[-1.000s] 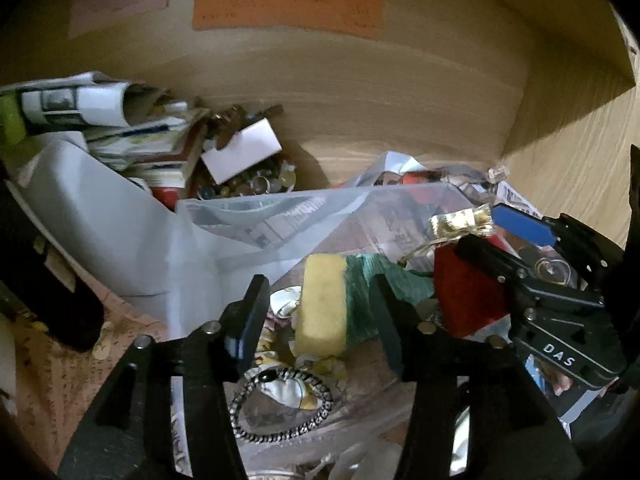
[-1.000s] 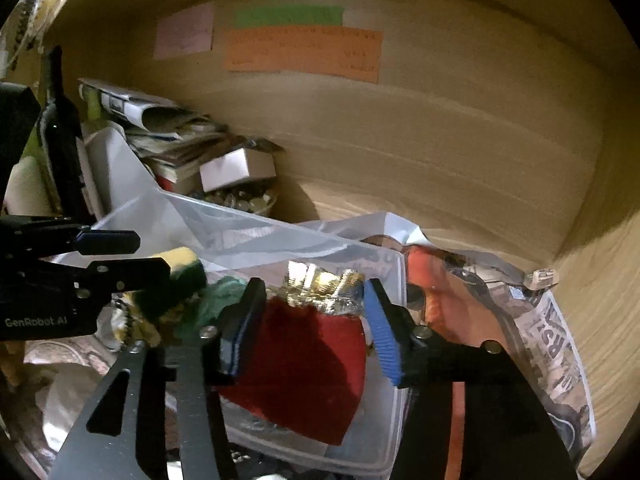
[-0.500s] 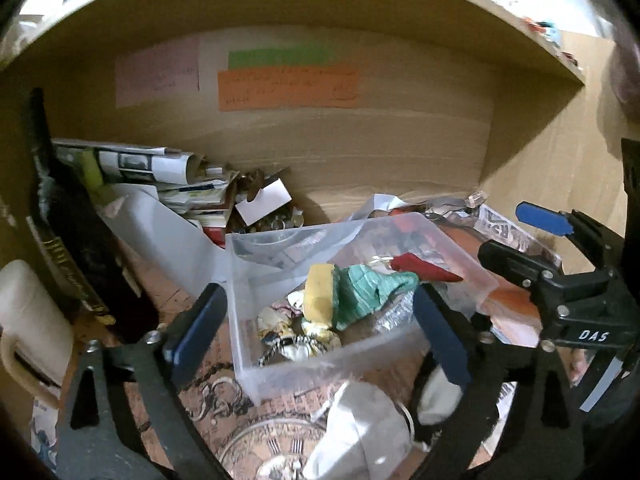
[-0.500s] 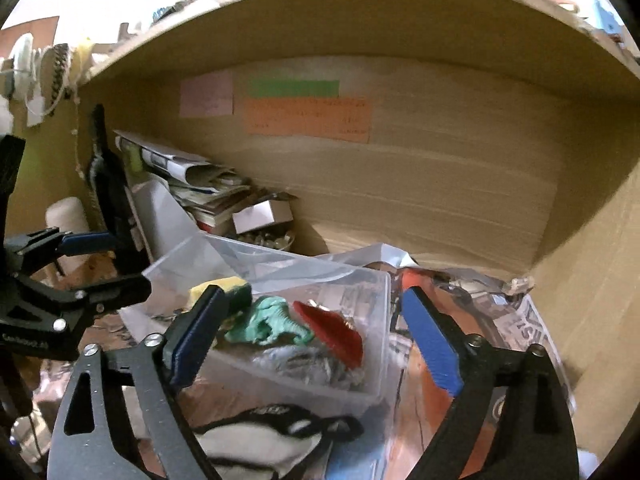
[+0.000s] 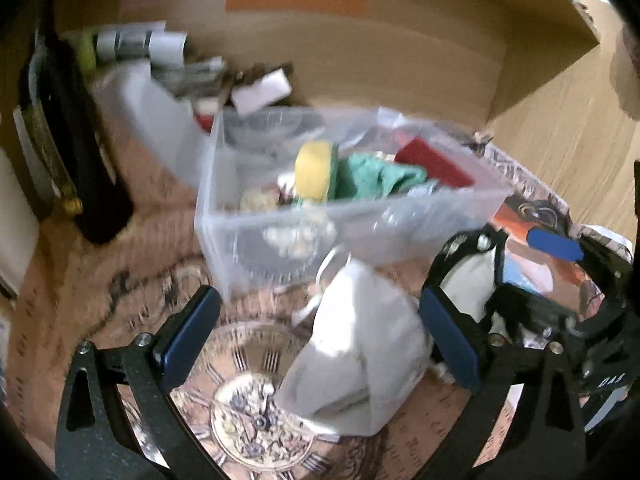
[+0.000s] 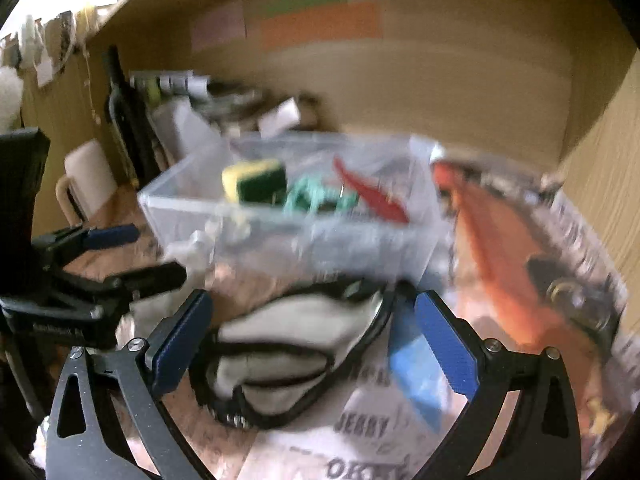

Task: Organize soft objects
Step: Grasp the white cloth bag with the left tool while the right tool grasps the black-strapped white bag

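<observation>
A clear plastic bin point(image 5: 280, 232) stands on the patterned shelf liner point(image 5: 80, 280) and holds a yellow-green sponge point(image 5: 314, 176), a crumpled teal cloth point(image 5: 380, 178) and a red cloth point(image 5: 436, 162). In front of the bin, a white face mask point(image 5: 356, 360) lies between the spread fingers of the left gripper point(image 5: 320, 344), untouched. Beside it, a white, black-edged cloth piece point(image 6: 288, 352) lies between the wide-open fingers of the right gripper point(image 6: 312, 340). A dark bottle point(image 5: 76, 120) stands at left; newspaper point(image 6: 400, 440) covers the right.

Yellow-green sponge point(image 6: 256, 184), seemingly teal cloth point(image 5: 380, 178).
</observation>
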The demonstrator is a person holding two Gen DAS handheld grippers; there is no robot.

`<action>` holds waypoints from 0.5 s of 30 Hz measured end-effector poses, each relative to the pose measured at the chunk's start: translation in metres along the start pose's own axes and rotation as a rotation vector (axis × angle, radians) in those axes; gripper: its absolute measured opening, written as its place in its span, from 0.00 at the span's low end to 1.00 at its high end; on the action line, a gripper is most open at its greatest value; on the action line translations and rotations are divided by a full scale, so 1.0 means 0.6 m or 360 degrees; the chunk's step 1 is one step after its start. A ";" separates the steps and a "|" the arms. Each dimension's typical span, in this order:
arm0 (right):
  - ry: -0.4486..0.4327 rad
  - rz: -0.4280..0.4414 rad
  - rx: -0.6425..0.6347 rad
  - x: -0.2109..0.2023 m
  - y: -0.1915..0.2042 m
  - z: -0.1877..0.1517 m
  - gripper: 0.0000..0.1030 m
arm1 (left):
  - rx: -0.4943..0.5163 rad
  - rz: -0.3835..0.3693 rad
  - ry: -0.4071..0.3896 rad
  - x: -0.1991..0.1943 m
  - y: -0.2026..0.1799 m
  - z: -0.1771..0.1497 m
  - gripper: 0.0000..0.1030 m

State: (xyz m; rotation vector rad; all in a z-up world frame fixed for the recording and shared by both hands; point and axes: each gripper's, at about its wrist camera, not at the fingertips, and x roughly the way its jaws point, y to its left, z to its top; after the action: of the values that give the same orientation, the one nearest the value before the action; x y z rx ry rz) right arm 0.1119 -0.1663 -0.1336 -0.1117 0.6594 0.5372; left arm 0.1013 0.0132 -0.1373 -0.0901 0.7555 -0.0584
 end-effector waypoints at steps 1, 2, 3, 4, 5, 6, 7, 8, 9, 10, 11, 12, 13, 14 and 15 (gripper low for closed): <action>0.0029 0.0003 0.0008 0.007 0.000 -0.006 0.98 | -0.0009 -0.0004 0.0013 0.003 0.002 -0.006 0.99; 0.0059 0.0009 0.0018 0.014 0.001 -0.011 0.98 | -0.0017 -0.0008 0.0025 0.004 0.004 -0.011 0.99; 0.0081 0.0018 0.0025 0.018 0.000 -0.014 0.98 | -0.0018 -0.0013 0.0039 0.007 0.005 -0.018 0.99; 0.0101 0.0024 0.0031 0.023 0.000 -0.016 0.98 | -0.0013 -0.0015 0.0051 0.009 0.005 -0.024 0.99; 0.0120 0.0033 0.0040 0.028 -0.001 -0.017 0.98 | -0.0006 -0.0014 0.0060 0.010 0.004 -0.029 0.99; 0.0131 0.0042 0.0043 0.030 -0.002 -0.018 0.98 | 0.0002 -0.0016 0.0066 0.011 0.002 -0.035 0.99; 0.0144 0.0052 0.0043 0.034 -0.003 -0.018 0.98 | 0.0005 -0.0021 0.0071 0.012 0.001 -0.038 0.98; 0.0161 0.0062 0.0045 0.040 -0.003 -0.020 0.98 | 0.0006 -0.0030 0.0077 0.012 0.000 -0.042 0.96; 0.0181 0.0071 0.0047 0.046 -0.004 -0.021 0.96 | 0.0004 -0.0041 0.0085 0.015 -0.002 -0.045 0.93; 0.0202 0.0080 0.0048 0.049 -0.004 -0.024 0.85 | 0.0002 -0.0063 0.0104 0.017 -0.003 -0.048 0.85; 0.0227 0.0103 0.0038 0.054 -0.002 -0.026 0.79 | -0.0002 -0.0087 0.0122 0.020 -0.004 -0.050 0.80; 0.0231 0.0108 0.0021 0.055 0.002 -0.028 0.74 | -0.0004 -0.0098 0.0122 0.022 -0.004 -0.051 0.80; 0.0224 0.0099 0.0000 0.053 0.006 -0.029 0.68 | -0.0003 -0.0092 0.0107 0.020 -0.006 -0.053 0.77; 0.0214 0.0102 -0.0025 0.051 0.011 -0.030 0.64 | 0.0003 -0.0104 0.0103 0.019 -0.009 -0.054 0.71; 0.0209 0.0101 -0.0042 0.051 0.014 -0.031 0.58 | 0.0012 -0.0132 0.0102 0.017 -0.011 -0.056 0.67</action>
State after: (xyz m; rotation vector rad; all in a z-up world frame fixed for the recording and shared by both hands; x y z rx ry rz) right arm 0.1175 -0.1505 -0.1661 -0.1520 0.7863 0.6034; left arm 0.0858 0.0034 -0.1680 -0.1128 0.8157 -0.1436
